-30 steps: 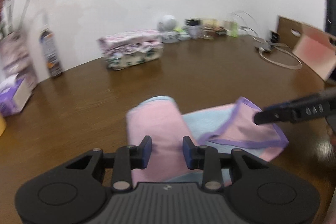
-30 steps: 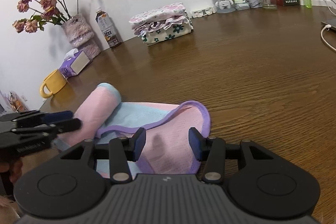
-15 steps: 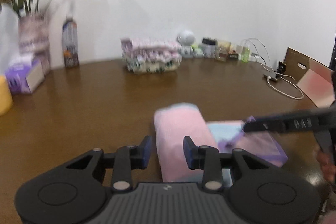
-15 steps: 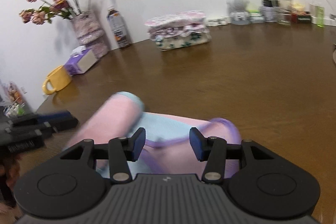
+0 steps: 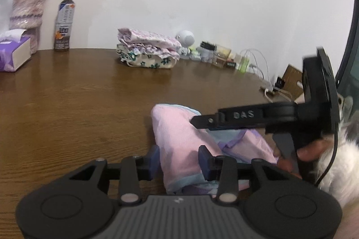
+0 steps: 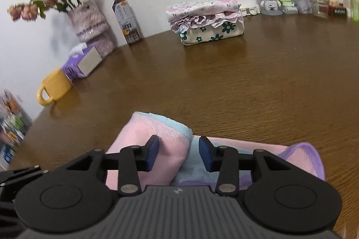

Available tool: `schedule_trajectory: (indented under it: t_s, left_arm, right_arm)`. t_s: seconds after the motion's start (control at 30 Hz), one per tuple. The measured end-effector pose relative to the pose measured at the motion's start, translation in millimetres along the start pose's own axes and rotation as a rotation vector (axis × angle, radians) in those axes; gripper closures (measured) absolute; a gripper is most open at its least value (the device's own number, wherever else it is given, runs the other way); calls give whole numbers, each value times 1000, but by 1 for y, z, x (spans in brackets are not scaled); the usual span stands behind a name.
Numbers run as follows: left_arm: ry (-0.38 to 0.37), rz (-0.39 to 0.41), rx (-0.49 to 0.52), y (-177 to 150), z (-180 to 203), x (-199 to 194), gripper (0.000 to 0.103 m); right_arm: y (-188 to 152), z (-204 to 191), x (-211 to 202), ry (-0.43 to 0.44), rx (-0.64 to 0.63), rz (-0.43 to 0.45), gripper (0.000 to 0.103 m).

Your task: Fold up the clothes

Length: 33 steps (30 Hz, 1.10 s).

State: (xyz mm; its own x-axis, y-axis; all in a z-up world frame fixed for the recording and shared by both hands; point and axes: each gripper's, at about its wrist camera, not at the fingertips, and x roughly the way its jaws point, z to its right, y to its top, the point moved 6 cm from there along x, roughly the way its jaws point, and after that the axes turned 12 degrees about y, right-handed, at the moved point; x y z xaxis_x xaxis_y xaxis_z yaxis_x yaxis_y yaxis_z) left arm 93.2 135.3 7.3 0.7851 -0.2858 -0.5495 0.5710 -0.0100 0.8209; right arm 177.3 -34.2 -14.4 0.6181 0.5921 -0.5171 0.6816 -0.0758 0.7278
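1. Pink mesh garment with pale blue lining and purple trim lies half-folded on the brown wooden table, close in front of me; one side is rolled over into a thick pink fold, and the purple-edged part lies flat beside it.
2. My left gripper has its jaws opening with the rolled pink fold between them; I cannot tell whether the blue pads press on the cloth.
3. My right gripper is closing its jaws over the edge of that fold, where pink meets blue; the pads stand apart from the fabric.
4. From my left camera, the right gripper's black finger reaches across above the garment, my right hand behind it.
5. I judge the fold to be mid-way: one side is turned in, the purple-trimmed side is not.
6. Next, I think, I need a firm pinch on a free edge, then a carry across without dragging the roll loose.
7. Farther off, against the white wall, sit a stack of folded floral clothes, a brown drink bottle, a purple tissue box and a yellow mug.
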Motion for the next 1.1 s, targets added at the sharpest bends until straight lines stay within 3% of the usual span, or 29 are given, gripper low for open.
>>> schedule_trajectory:
  t_s: [0.13,0.2,0.27,0.37,0.57,0.77,0.9,1.1]
  left_arm:
    - [-18,-30,-20,-4,-3,6,67]
    - [-45,-31,-69,-4,-5,5,66]
    - [-63,-23,-172,-1,-16,4,60]
    - [-83,-50,-320,3,-35,10,59]
    - [-130,-146,-459,7,-47,36,61]
    - [-148,-205,-570,0,-43,55,74]
    - [-95,-170,-531,3,-36,52,83]
    - [45,-110,-293,16,-4,41,85]
  right_arm:
    - [-3,0,0,-34,-27,-1,63]
    - [-3,0,-4,-7,-4,3,62]
    - [-1,-2,-17,29,5,31,61]
    - [-1,-4,-40,15,-28,66,58]
    - [-13,10,-68,-34,-24,67,58]
    - [-23,34,-82,-49,34,74,53]
    - [-22,41,-89,-39,38,92,52]
    - [-24,55,-95,-14,67,99,52]
